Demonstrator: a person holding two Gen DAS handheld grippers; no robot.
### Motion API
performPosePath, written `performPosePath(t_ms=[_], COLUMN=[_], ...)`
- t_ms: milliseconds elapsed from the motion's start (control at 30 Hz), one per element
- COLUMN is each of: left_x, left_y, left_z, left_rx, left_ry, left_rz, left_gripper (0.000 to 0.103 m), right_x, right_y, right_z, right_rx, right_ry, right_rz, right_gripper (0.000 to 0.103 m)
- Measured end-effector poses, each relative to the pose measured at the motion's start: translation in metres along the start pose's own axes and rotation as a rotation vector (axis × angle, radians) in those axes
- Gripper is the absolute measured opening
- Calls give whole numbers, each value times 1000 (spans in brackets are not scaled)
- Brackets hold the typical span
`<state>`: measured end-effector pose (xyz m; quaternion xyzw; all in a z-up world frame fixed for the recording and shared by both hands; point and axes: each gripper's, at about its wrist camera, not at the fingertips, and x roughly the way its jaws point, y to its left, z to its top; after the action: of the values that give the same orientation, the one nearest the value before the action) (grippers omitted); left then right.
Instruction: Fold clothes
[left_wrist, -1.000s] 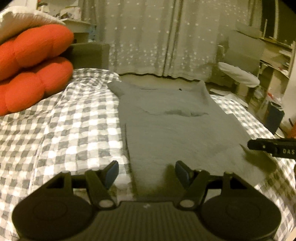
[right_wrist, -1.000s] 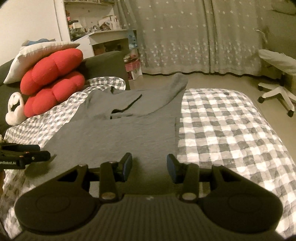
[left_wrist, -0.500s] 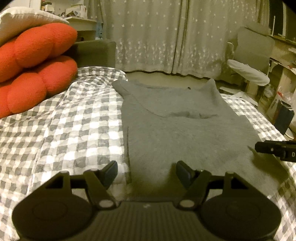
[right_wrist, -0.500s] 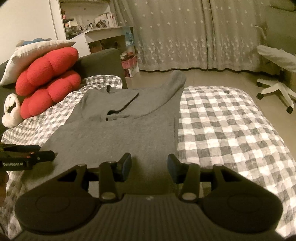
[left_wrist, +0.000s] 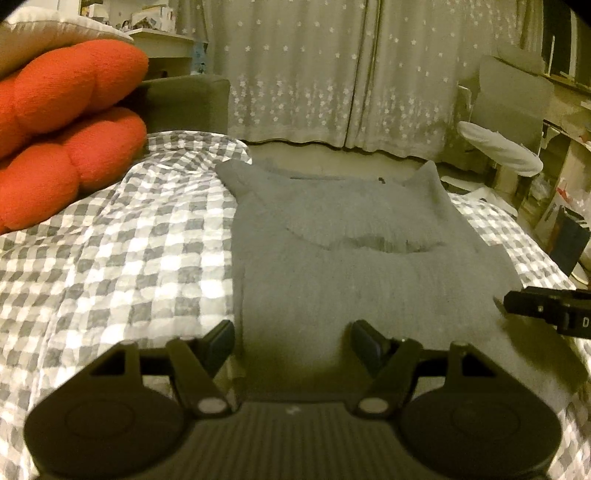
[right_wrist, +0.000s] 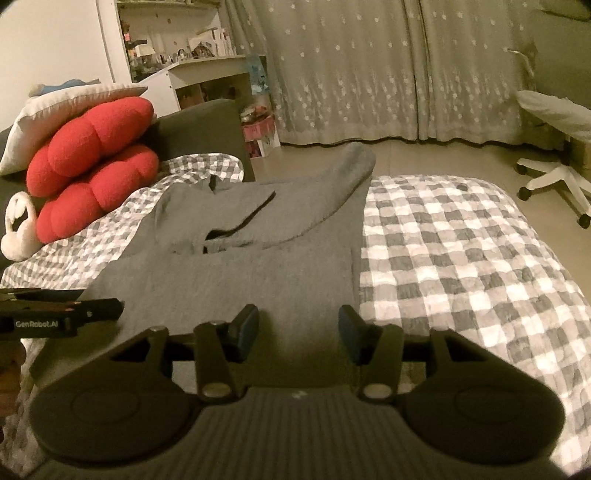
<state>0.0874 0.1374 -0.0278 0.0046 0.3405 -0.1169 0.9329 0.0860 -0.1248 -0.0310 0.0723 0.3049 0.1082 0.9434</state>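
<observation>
A grey sweater (left_wrist: 354, 280) lies flat on the checked bedspread (left_wrist: 122, 258), sleeves folded in across its far part; it also shows in the right wrist view (right_wrist: 258, 266). My left gripper (left_wrist: 293, 341) is open and empty, low over the sweater's near left corner. My right gripper (right_wrist: 297, 328) is open and empty over the sweater's near right corner. Each gripper shows at the edge of the other's view: the right one (left_wrist: 550, 308), the left one (right_wrist: 59, 314).
Red cushions (right_wrist: 96, 173) and a white pillow (right_wrist: 62, 110) sit at the left against a dark sofa arm (right_wrist: 199, 133). A swivel chair (right_wrist: 554, 155) stands on the floor at the right. Curtains (left_wrist: 351, 70) hang beyond the bed's far edge.
Both grippers have moved a little lower and closer to the sweater's near edge. Both stayed open. The sweater has not moved.
</observation>
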Motion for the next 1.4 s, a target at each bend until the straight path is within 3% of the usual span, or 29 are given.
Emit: performPosePath(t_ms=[333, 600, 733, 900, 1167, 1400], left_x=[9, 24, 36, 52, 81, 99], left_y=[1, 14, 29, 40, 57, 74], left_z=[9, 38, 55, 76, 100, 115], left_rx=[4, -18, -61, -65, -84, -136], left_ry=[4, 19, 17, 6, -12, -37], left_rz=[-8, -74, -91, -90, -72, -63], left_gripper=[72, 71, 63, 63, 51, 49], right_x=[11, 27, 35, 49, 75, 102], right_y=[-6, -29, -39, -53, -85, -103], right_z=[11, 42, 58, 78, 112, 129], right_rx=[-18, 14, 18, 57, 126, 126], right_ry=[12, 64, 62, 50, 14, 36], right_rz=[7, 28, 41, 83, 98, 107], right_gripper=[52, 52, 45, 37, 12, 12])
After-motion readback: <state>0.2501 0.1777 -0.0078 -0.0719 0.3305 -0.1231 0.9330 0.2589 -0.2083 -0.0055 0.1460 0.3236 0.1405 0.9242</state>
